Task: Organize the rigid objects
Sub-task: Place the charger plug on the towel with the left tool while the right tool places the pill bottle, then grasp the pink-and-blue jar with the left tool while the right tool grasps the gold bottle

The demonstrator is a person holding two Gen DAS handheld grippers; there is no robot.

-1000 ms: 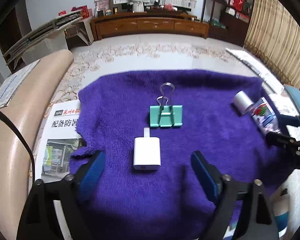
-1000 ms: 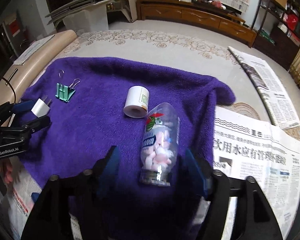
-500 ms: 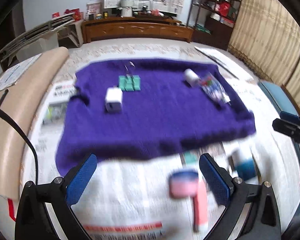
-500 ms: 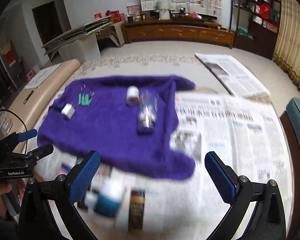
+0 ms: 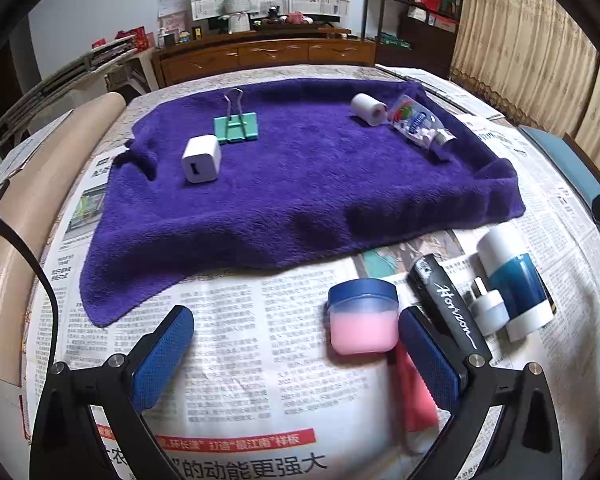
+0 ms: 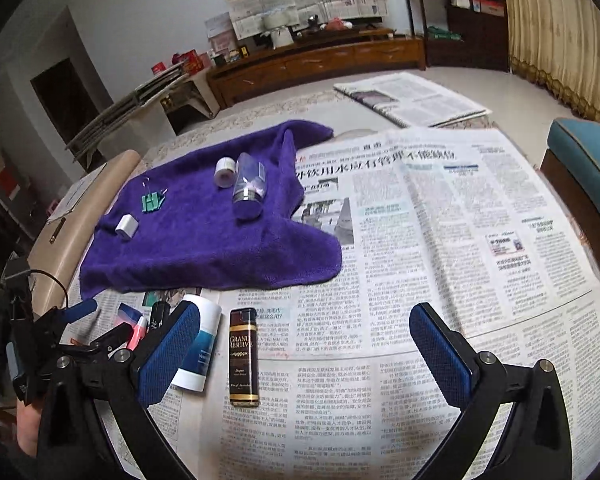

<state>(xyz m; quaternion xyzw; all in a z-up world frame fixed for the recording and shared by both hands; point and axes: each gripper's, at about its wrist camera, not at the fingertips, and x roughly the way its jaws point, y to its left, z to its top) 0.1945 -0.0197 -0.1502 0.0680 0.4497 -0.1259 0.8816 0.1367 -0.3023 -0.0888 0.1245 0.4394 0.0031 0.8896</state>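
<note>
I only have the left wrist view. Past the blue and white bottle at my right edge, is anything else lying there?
Observer: Yes. A brown bottle labelled Grand Reserve lies on the newspaper, just beside the blue and white bottle.
Operator: I only see a tip of the right gripper. Is it holding anything?
Observer: No. The right gripper is open, with only bare newspaper between its fingers.

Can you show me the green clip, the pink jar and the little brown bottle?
Green metal binder clip (image 5: 236,132), left wrist view, its body.
Pink blue-lidded jar (image 5: 362,328), left wrist view, its side.
Small brown bottle (image 6: 243,356), right wrist view, its label.
</note>
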